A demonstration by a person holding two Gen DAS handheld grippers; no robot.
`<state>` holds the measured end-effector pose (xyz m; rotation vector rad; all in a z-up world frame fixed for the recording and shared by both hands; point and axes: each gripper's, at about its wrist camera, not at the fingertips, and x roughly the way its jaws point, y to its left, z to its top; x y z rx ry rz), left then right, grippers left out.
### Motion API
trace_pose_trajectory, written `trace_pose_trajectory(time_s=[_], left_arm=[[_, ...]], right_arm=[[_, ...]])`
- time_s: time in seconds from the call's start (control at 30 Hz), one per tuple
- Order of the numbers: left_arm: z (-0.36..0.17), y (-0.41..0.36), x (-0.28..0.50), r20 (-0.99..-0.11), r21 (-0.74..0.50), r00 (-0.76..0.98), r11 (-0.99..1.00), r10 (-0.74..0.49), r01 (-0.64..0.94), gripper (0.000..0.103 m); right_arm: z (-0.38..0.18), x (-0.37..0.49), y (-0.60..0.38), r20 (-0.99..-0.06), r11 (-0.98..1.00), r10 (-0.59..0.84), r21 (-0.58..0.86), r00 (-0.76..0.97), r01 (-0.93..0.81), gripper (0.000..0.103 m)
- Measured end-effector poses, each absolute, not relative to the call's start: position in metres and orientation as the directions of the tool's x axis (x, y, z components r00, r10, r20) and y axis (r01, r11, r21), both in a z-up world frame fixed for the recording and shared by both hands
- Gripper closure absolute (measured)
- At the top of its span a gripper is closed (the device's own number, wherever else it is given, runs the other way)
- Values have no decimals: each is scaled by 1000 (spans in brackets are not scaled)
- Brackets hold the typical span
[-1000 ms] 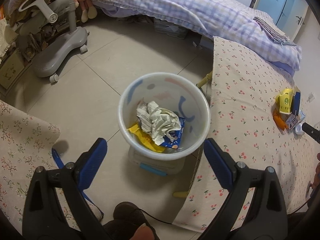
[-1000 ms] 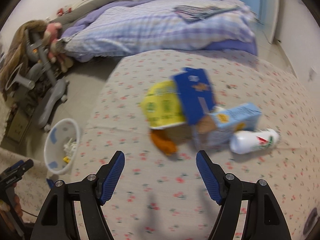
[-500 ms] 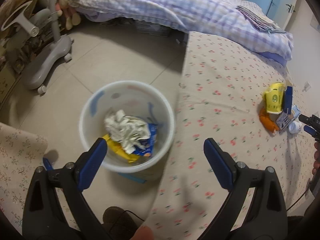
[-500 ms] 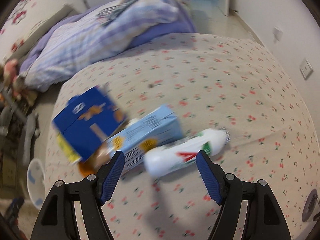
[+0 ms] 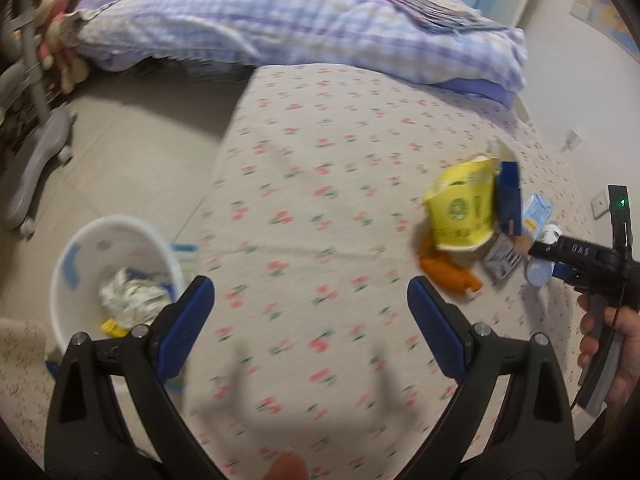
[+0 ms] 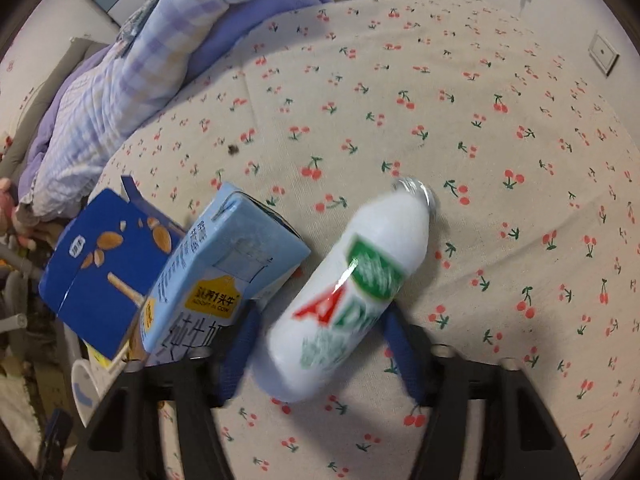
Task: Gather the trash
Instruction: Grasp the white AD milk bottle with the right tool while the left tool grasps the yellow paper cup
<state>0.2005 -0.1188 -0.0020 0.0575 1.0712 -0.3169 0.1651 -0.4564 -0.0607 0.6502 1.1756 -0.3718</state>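
Right now our right gripper (image 6: pixel 316 344) straddles the white bottle (image 6: pixel 352 288), which lies on its side on the cherry-print tablecloth (image 6: pixel 500 140); its jaws are closing with the bottle's lower body between them, and whether the blue pads already press on it we cannot tell. To grip well, we judge that we should keep the pads square across the round body, near its fat lower half, so it does not squirt out sideways as the squeeze lands, and lift only once it sits firm. Just beside the bottle on its left lies the light blue milk carton (image 6: pixel 224 276), close enough that the left pad could nudge it, so we should close gently. Beyond that sits the dark blue snack box (image 6: pixel 104 264). Our left gripper (image 5: pixel 308 320) hovers over the cloth with its jaws wide apart and nothing in them. Further out in its view stand the yellow cup (image 5: pixel 460 208) and an orange wrapper (image 5: pixel 444 272), more trash to fetch. Off the table's edge, on the floor, waits the white bin (image 5: pixel 76 256), already holding crumpled paper (image 5: pixel 132 296).
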Motion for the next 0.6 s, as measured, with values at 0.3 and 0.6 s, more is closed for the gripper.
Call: trace_pose_trajectory(time_s=[0.3, 0.6], left_arm=[[-11, -167, 218, -818, -260, 410, 895, -403, 362, 10], [-36, -201, 233, -776, -399, 342, 833, -529, 383, 42]], right_arm=[[-47, 136, -465, -923, 811, 68, 273, 380, 518, 64], [-32, 106, -476, -915, 855, 35, 235, 401, 462, 65]])
